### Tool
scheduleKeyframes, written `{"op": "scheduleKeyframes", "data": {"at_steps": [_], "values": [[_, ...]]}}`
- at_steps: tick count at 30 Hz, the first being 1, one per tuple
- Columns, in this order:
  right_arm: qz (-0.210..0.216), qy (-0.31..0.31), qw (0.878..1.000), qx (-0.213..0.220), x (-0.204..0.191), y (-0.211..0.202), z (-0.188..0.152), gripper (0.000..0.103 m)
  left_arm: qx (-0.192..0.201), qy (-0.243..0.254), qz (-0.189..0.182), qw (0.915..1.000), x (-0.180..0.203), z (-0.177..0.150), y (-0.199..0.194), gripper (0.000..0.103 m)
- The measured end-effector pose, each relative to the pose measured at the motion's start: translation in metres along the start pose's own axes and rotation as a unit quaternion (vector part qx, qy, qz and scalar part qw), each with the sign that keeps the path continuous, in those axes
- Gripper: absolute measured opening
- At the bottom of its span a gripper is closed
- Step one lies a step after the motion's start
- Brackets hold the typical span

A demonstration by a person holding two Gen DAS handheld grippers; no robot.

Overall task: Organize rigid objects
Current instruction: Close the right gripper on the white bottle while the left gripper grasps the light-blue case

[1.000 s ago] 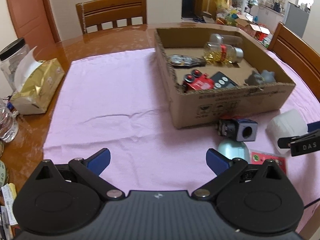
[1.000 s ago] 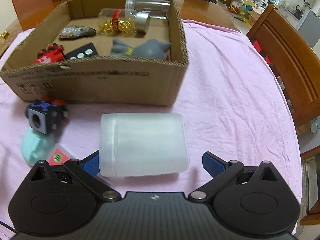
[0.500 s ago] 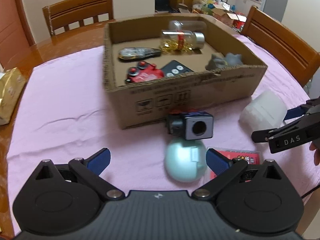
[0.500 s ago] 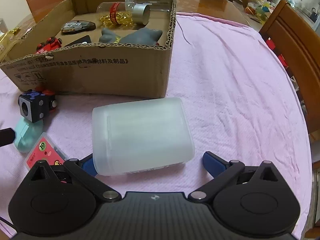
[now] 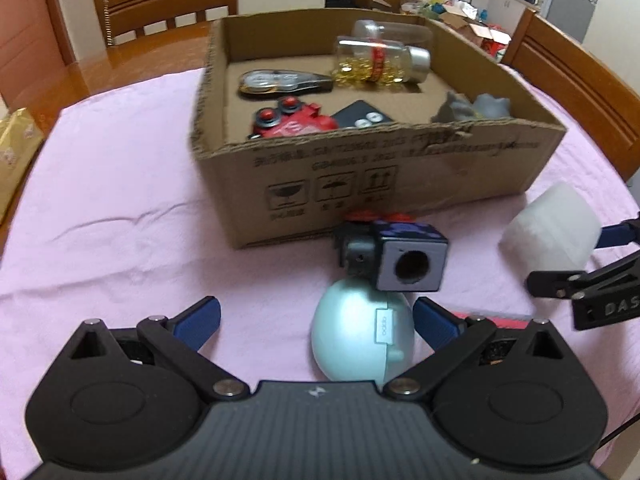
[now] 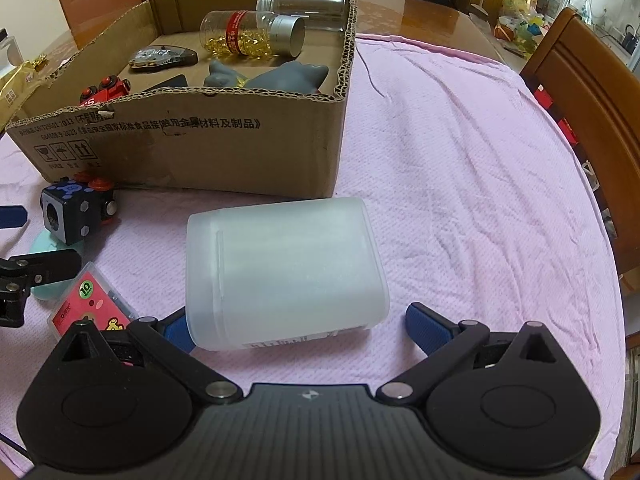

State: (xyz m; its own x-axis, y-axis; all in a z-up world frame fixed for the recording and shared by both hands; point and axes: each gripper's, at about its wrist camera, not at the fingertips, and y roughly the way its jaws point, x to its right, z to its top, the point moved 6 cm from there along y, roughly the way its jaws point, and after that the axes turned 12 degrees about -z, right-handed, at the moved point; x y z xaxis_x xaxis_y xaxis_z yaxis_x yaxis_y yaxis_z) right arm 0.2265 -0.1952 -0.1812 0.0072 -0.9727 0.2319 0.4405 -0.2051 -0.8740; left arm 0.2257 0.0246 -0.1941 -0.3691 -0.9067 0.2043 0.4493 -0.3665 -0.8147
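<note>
A cardboard box (image 5: 400,168) stands on the pink cloth and holds a bottle of yellow capsules (image 5: 380,62), a red toy car, a remote and a grey figure. My left gripper (image 5: 316,318) is open, with a pale green egg-shaped case (image 5: 356,340) between its fingers, close to the right one. A dark cube toy (image 5: 400,260) lies just beyond the case. My right gripper (image 6: 298,322) is open around the near end of a frosted white plastic container (image 6: 284,268). That container shows in the left wrist view (image 5: 554,226) too.
A red card case (image 6: 90,304) lies left of the white container, partly under my right gripper's left finger. Wooden chairs (image 5: 168,0) stand behind and to the right of the table. A gold packet (image 5: 16,152) lies at the table's left edge.
My left gripper has swung right and forward, so the green case now lies between its fingers. My right gripper has closed in on the white container, which now looks larger.
</note>
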Motion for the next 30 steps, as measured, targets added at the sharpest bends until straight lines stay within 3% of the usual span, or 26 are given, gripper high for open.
{"op": "scheduleKeyframes", "data": {"at_steps": [5, 19, 22, 27, 30], "values": [[0.0, 0.0, 1.0, 0.0, 0.0, 0.0, 0.0, 0.103, -0.013, 0.002, 0.031, 0.9995, -0.018, -0.009, -0.004, 0.102], [0.0, 0.001, 1.0, 0.004, 0.001, 0.001, -0.002, 0.103, -0.023, 0.021, 0.004, 0.9995, -0.012, -0.013, -0.005, 0.1], [0.0, 0.001, 1.0, 0.005, 0.001, 0.0, -0.002, 0.103, -0.022, 0.031, -0.002, 0.9993, -0.008, -0.013, -0.008, 0.092], [0.0, 0.001, 1.0, 0.006, 0.002, 0.001, -0.003, 0.103, -0.024, 0.047, -0.012, 0.9985, 0.004, -0.013, -0.013, 0.068], [0.001, 0.0, 1.0, 0.009, 0.002, 0.0, -0.003, 0.103, -0.024, 0.047, -0.011, 0.9985, 0.007, -0.013, -0.013, 0.063]]}}
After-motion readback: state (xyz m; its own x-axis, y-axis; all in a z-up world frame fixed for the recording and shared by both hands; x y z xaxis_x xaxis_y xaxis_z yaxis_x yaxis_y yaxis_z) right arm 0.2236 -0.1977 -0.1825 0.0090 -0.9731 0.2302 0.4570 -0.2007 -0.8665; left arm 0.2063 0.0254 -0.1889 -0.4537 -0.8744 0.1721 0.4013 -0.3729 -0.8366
